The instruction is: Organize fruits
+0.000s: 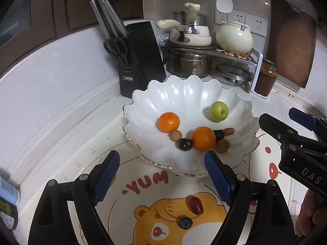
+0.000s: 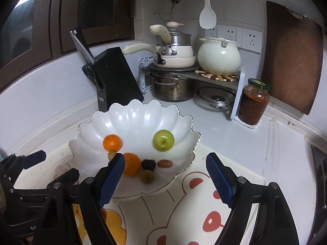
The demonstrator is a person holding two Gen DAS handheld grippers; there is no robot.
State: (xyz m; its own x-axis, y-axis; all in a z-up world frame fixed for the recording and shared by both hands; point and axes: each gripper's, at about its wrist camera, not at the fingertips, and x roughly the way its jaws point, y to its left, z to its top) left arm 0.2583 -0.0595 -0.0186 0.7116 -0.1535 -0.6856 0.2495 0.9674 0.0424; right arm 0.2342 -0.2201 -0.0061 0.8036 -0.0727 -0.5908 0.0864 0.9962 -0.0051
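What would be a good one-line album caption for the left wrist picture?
Open left gripper above a cartoon mat, where a red date and blueberry remain outside the fruit-filled white bowl.

The left gripper [image 1: 161,175] hangs with jaws wide apart over the mat [image 1: 143,185], nothing between them; beyond, a white bowl [image 1: 184,96] holds two oranges [image 1: 169,122] and a green apple [image 1: 218,111]

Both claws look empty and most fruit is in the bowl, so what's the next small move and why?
Probably lower the open left claw onto the red date on the mat. It and the blueberry are the fruit still outside the white bowl, and the date lies nearest.
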